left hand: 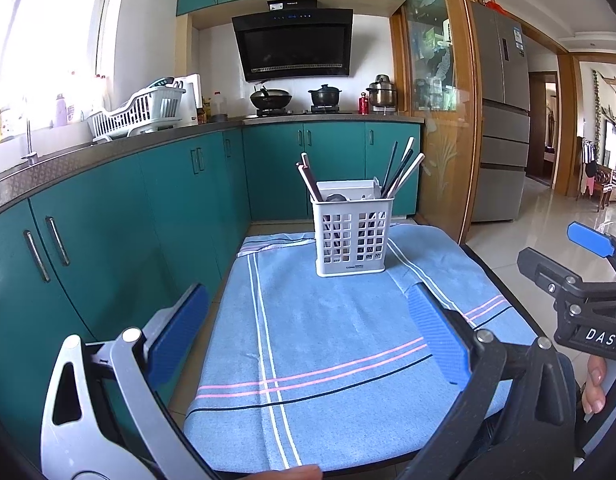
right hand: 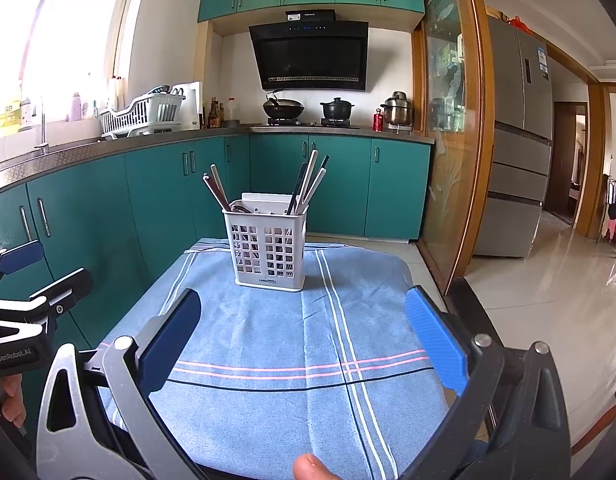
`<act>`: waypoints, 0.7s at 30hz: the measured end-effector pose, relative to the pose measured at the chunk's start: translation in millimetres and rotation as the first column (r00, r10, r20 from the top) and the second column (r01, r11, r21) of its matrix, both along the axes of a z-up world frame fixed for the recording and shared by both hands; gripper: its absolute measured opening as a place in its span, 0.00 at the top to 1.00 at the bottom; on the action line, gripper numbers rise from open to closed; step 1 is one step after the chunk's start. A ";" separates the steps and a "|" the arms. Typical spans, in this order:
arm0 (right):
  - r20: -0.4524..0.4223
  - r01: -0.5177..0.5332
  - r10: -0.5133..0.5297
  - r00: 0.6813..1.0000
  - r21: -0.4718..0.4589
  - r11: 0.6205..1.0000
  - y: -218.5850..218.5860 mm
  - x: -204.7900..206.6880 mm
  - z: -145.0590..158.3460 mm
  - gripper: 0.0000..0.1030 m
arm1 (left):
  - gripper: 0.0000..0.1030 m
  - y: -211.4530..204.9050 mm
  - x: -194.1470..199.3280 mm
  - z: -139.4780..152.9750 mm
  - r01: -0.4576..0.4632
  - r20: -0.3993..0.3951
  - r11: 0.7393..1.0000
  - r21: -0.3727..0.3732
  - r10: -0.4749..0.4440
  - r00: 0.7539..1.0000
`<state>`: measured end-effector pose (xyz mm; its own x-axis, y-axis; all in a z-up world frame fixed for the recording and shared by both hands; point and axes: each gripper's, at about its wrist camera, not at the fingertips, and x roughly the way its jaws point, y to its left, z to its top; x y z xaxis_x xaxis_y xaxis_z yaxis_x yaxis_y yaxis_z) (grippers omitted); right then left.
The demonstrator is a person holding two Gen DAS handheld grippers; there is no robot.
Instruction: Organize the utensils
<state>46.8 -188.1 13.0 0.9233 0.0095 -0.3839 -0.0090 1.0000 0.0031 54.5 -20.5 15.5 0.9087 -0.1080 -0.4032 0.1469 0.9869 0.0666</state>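
Far ahead of both my wide-open, empty tongs, left [left hand: 308,344] and right [right hand: 304,340], stands the white plastic grid basket [right hand: 268,246] of upright chopsticks [right hand: 308,184].

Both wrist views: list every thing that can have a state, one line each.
Left gripper: open, empty.
Right gripper: open, empty.
Caddy: upright on the towel, holding utensils.
Chopsticks: standing in the caddy, leaning.
Towel: spread flat.
Cabinet doors: closed.
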 end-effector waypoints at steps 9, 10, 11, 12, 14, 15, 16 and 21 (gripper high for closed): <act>-0.004 0.000 0.000 1.000 -0.004 1.000 0.6 -0.1 -0.2 0.03 | 0.04 1.5 -0.2 -1.8 0.004 -0.005 1.000 -0.005 -0.004 1.000; -0.006 0.000 0.000 1.000 -0.005 1.000 0.3 0.1 -0.3 0.03 | 0.04 1.2 0.1 -1.9 0.004 -0.007 1.000 -0.006 -0.004 1.000; -0.008 0.000 0.000 1.000 -0.006 1.000 -0.2 0.6 -0.4 0.03 | 0.04 1.4 0.3 -1.7 0.005 -0.009 1.000 -0.007 -0.005 1.000; -0.010 -0.001 0.001 1.000 -0.006 1.000 -0.5 0.9 -0.8 0.03 | 0.04 1.3 0.3 -1.9 0.005 -0.010 1.000 -0.008 -0.006 1.000; -0.013 -0.001 0.001 1.000 -0.006 1.000 -1.0 1.6 -1.5 0.03 | 0.04 1.2 0.5 -2.7 0.005 -0.011 1.000 -0.008 -0.005 1.000; -0.015 -0.002 0.002 1.000 -0.006 1.000 -1.2 2.0 -1.8 0.03 | 0.04 1.4 0.5 -2.8 0.005 -0.011 1.000 -0.008 -0.005 1.000; -0.016 -0.003 0.003 1.000 -0.006 1.000 -1.5 2.3 -2.1 0.03 | 0.04 1.7 0.6 -3.0 0.005 -0.012 1.000 -0.010 -0.005 1.000; -0.023 -0.007 0.007 1.000 -0.012 1.000 0.2 4.5 -3.2 0.03 | 0.04 1.6 3.3 -5.7 0.001 -0.025 1.000 -0.014 -0.001 1.000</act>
